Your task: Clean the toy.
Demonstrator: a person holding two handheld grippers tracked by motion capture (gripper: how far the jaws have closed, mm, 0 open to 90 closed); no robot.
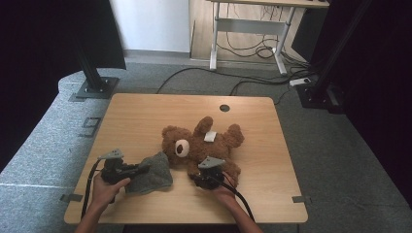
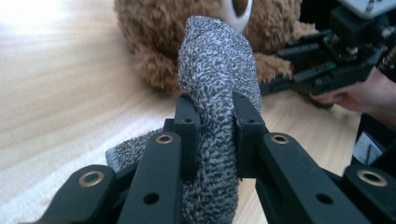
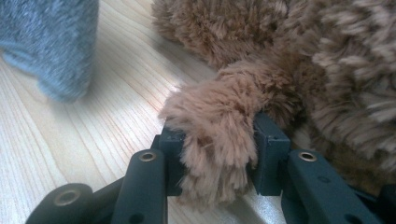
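A brown teddy bear (image 1: 201, 141) lies on its back in the middle of the wooden table (image 1: 136, 111), a white tag on its belly. A grey knitted garment (image 1: 156, 172) lies left of the bear's head. My left gripper (image 1: 143, 169) is shut on a fold of this grey knit (image 2: 215, 102), pinched upright between the pads. My right gripper (image 1: 201, 180) sits at the bear's near side, shut on a furry paw (image 3: 217, 135) that bulges between its pads. The other hand's gripper (image 2: 327, 60) appears at the right of the left gripper view.
A round cable hole (image 1: 224, 108) sits near the table's far edge. Beyond the table stand a white desk frame (image 1: 248, 29), floor cables (image 1: 252, 77) and black stand bases (image 1: 97, 87). Bare wood lies to the left and far side of the bear.
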